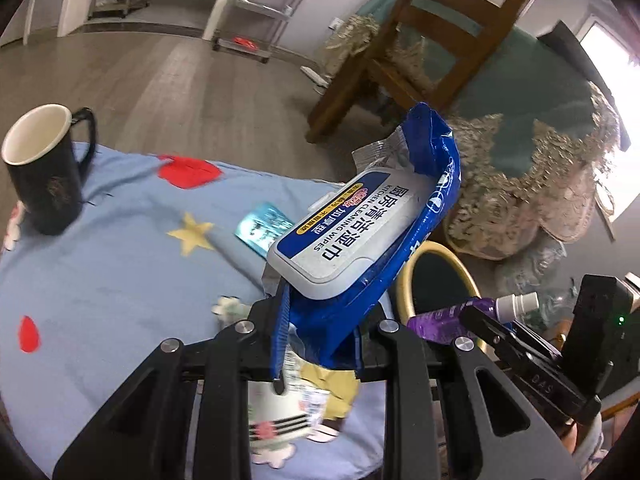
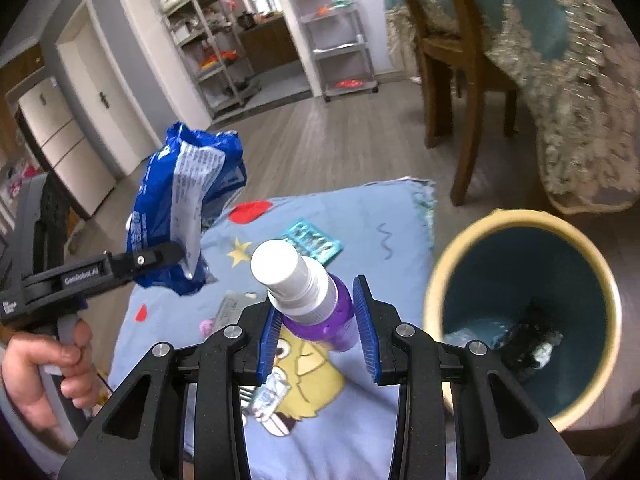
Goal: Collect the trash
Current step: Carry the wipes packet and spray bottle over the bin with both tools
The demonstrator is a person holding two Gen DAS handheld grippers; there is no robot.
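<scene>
My left gripper (image 1: 318, 328) is shut on a blue wet-wipes pack (image 1: 360, 232) with a white lid and holds it up above the blue cloth (image 1: 100, 280). The pack also shows in the right wrist view (image 2: 184, 204), with the left gripper (image 2: 168, 256) clamped on it. My right gripper (image 2: 318, 328) is shut on a purple spray bottle (image 2: 316, 300) with a white cap, held above the cloth (image 2: 380, 220). The bottle shows at the right of the left wrist view (image 1: 468, 316). A yellow-rimmed bin (image 2: 592, 272) with trash inside stands on the floor to the right.
A black mug (image 1: 44, 172) stands at the cloth's far left. A teal blister pack (image 1: 262, 228) and paper scraps (image 1: 288, 400) lie on the cloth. A wooden chair (image 2: 452, 60) and a table with a lace-edged teal cover (image 2: 580, 80) stand behind the bin.
</scene>
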